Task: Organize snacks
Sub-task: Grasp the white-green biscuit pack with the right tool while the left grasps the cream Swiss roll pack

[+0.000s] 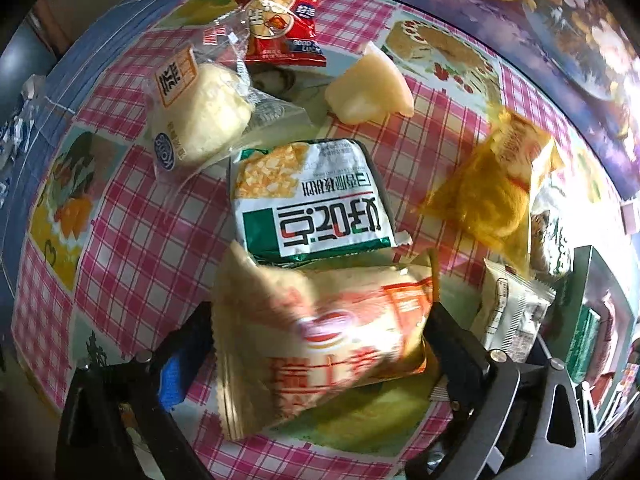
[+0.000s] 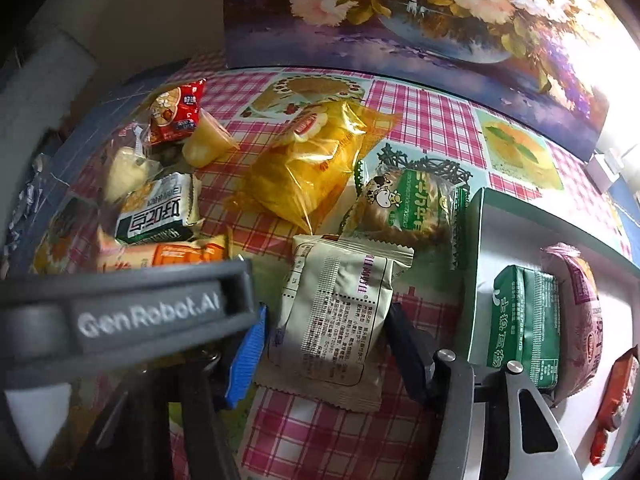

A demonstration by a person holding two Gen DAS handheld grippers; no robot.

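Observation:
My left gripper [image 1: 316, 348] points straight down at the checked tablecloth and is open wide. An orange and cream snack packet [image 1: 320, 320] lies between its fingers, and the pads do not press on it. My right gripper [image 2: 326, 352] straddles a flat beige packet [image 2: 336, 320]. Its blue pad and dark pad sit close to the packet's two long edges without squeezing it. That beige packet [image 1: 512, 320] also shows at the right of the left wrist view. A pale tray [image 2: 480, 240] at the right holds a green packet [image 2: 524, 320], a pink packet [image 2: 576, 312] and an orange-red one [image 2: 612, 400].
Loose on the cloth are a green-white packet [image 1: 312, 200], a wrapped bun [image 1: 200, 120], a red packet [image 1: 284, 24], a jelly cup [image 1: 368, 88], a yellow bag [image 2: 308, 160] and a green cookie pack [image 2: 404, 204]. The other tool's dark body [image 2: 148, 312] fills the lower left. A flower picture [image 2: 400, 20] stands behind.

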